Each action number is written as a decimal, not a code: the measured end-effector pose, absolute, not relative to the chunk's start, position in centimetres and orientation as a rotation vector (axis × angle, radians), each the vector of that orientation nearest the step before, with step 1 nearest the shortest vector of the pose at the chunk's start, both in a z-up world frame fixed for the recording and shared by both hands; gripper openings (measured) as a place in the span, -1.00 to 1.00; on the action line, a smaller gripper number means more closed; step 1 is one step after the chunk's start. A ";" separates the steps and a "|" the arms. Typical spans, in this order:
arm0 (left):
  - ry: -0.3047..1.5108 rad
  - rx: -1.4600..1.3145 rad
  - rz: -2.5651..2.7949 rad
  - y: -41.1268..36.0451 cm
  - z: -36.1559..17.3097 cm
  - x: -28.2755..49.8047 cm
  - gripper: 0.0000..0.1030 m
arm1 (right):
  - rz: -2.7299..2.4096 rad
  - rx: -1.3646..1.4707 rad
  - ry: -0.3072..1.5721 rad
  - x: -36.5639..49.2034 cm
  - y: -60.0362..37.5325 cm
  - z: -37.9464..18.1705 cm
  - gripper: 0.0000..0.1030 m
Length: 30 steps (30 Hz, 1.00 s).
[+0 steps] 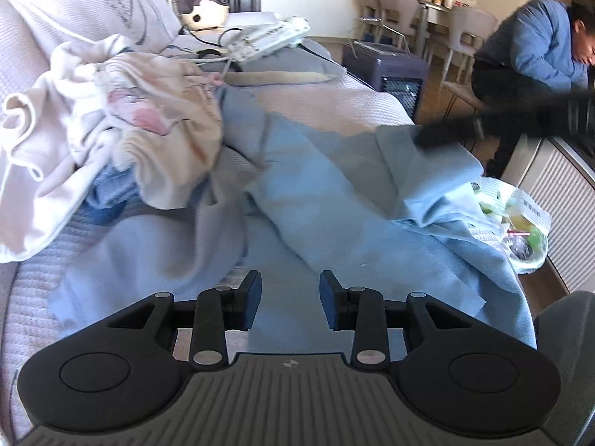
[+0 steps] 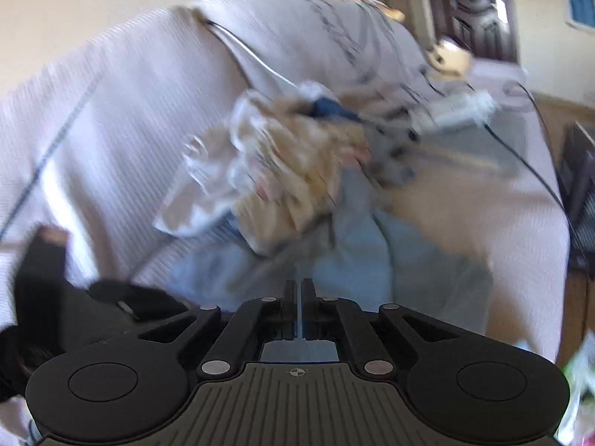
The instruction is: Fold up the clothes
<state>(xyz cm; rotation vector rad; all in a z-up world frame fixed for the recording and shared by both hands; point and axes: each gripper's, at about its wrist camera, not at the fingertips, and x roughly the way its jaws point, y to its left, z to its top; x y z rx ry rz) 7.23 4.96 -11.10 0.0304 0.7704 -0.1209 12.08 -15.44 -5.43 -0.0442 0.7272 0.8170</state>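
Quilted pale-pink sofa cover (image 1: 372, 104) fills both views, its front edge curving down at 3 o'clock in the left wrist view, where a ribbed white cabinet (image 1: 557, 200) stands close. Across the seat lies the light blue cloth garment (image 1: 334, 200), rumpled and part folded, running from centre to 4 o'clock; bare seat lies beyond it at 12 to 1 o'clock. At 9 to 10 o'clock a heap of cream and pink printed clothes (image 1: 122, 130) rests on the garment's far edge. A person in a blue jacket (image 1: 535, 48) sits at 2 o'clock. A clear plastic bag (image 1: 520, 223) lies at 4 o'clock; its label is too blurred to read. The left gripper (image 1: 290, 297) hangs above the blue cloth, jaws spread, nothing between them. The right gripper (image 2: 298, 297), jaws almost pressed together, pinches a thin blue fold.
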 end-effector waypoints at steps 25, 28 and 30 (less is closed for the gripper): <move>0.853 0.134 -0.265 -4.1 -13.1 11.5 -0.34 | 0.277 0.445 1.038 18.5 -35.5 -19.4 -0.37; 0.880 0.139 -0.254 -3.9 -13.6 11.8 -0.34 | 0.284 0.462 1.046 18.7 -35.4 -19.9 -0.37; 0.889 0.144 -0.257 -3.9 -13.8 11.8 -0.34 | 0.296 0.475 1.047 18.7 -35.5 -20.0 -0.49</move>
